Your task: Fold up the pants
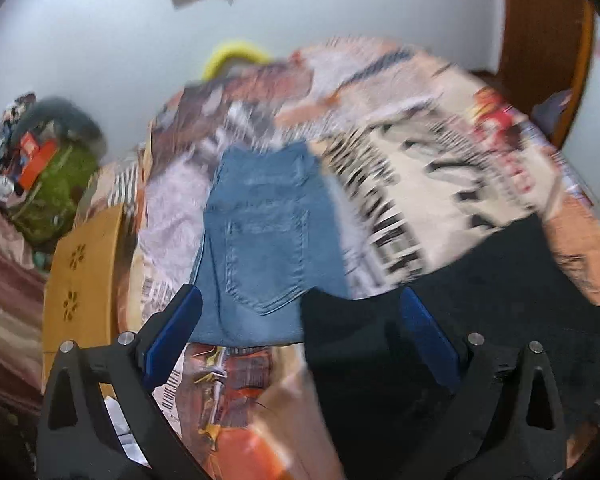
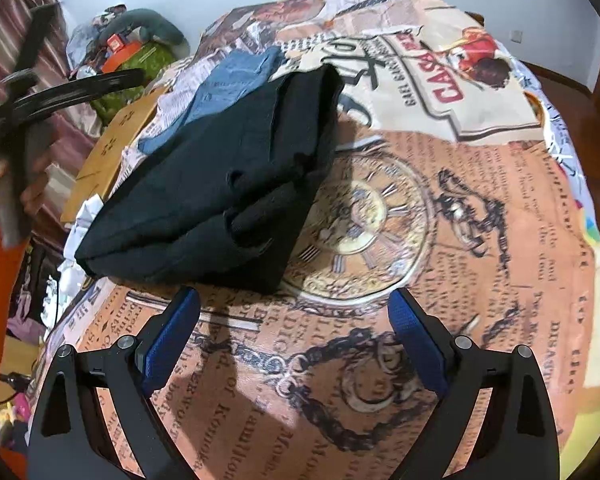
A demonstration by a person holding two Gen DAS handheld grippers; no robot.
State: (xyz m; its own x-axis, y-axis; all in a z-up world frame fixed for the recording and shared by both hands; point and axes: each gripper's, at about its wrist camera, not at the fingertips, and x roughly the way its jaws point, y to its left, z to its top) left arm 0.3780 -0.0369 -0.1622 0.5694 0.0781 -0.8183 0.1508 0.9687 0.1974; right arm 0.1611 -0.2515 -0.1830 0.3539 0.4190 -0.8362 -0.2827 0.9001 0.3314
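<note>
- The black pants (image 2: 220, 184) lie folded into a thick bundle on the printed bedspread (image 2: 460, 208), beside and partly over a pair of folded blue jeans (image 2: 236, 76); the fold looks close to finished
- Risk: the top layer bulges and one rolled edge sticks out at the front, so the bundle could spring open or slump unless it is pressed flat
- Risk: the bundle rests against the jeans, so any further tug or slide could drag the jeans out of shape or knock both piles askew
- Risk: the left wrist view is smeared with motion, and a reach made at that speed could catch loose cloth and undo the fold
- The left gripper (image 1: 300, 320) tilts steeply downward over the edge of the black pants and the jeans (image 1: 260, 232), jaws spread wide, nothing between them
- The right gripper (image 2: 296, 320) points downward at the bedspread just in front of the bundle, jaws spread and empty
</note>
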